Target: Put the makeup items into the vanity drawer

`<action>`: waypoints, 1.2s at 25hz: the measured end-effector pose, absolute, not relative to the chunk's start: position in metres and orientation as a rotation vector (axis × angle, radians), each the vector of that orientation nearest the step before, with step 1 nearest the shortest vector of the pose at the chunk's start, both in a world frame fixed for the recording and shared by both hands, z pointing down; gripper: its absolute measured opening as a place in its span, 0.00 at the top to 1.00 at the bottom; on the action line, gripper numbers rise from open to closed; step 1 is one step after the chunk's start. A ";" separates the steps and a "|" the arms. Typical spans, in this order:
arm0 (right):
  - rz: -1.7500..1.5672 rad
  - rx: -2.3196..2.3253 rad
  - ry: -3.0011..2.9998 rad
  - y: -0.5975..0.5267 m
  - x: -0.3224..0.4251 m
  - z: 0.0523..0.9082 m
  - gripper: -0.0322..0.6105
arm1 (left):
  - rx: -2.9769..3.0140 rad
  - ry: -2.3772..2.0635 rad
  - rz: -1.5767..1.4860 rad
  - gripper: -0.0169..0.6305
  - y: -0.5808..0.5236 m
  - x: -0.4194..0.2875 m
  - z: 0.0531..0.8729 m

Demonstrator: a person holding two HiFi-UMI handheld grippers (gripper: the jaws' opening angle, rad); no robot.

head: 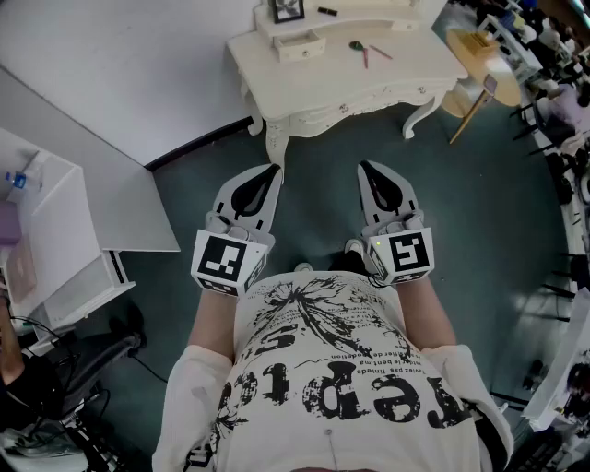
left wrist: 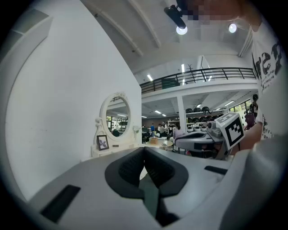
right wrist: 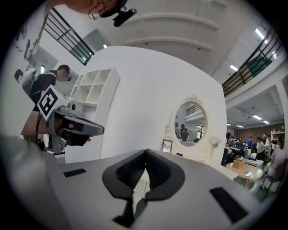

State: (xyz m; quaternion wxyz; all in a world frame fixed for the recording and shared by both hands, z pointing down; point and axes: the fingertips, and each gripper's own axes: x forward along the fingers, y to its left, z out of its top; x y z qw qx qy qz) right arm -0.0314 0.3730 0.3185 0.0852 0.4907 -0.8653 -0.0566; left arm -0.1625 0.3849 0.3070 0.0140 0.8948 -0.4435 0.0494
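We stand on dark green floor facing a white vanity table, well short of it, with both tools held low in front of our chest. The left gripper is clenched: in the left gripper view its two dark pads meet at the tip and nothing sits between them. The right gripper is clenched in the same way, pads touching, nothing held. The two point forward side by side, apart from each other, their tips aimed at the vanity's near edge and carved legs.

The makeup items lie on the tabletop, right of centre: a small piece with a green head and a pink stick just beside it. A small black item lies on the raised back shelf. The drawer, a small one with a knob, sits in the raised unit at the back left of the top; its front stands a little forward of the unit. A picture frame stands above it, and the gripper views show an oval mirror over the table.

A round wooden side table stands to the vanity's right, and a white shelf unit to our left.
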 end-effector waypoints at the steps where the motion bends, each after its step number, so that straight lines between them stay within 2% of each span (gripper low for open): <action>1: -0.163 1.469 -2.581 0.372 -0.031 0.318 0.94 | 2.787 -1.378 0.158 0.95 0.385 -0.162 0.307; 16: -0.065 1.445 -2.663 0.348 -0.020 0.322 0.94 | 2.786 -1.333 0.162 0.95 0.351 -0.146 0.313; 17: -0.063 1.437 -2.658 0.343 -0.019 0.324 0.84 | 2.784 -1.329 0.163 0.95 0.347 -0.143 0.315; 19: -0.071 1.430 -2.635 0.329 -0.014 0.326 0.34 | 2.778 -1.323 0.166 0.95 0.338 -0.139 0.316; 20: -0.074 1.443 -2.623 0.320 -0.009 0.326 0.27 | 2.775 -1.323 0.168 0.95 0.332 -0.137 0.317; 22: -0.074 1.488 -2.606 0.302 0.004 0.325 0.22 | 2.768 -1.329 0.173 0.95 0.319 -0.132 0.319; 30: -0.013 1.459 -2.579 0.205 0.051 0.347 0.22 | 2.710 -1.418 0.195 0.95 0.240 -0.103 0.337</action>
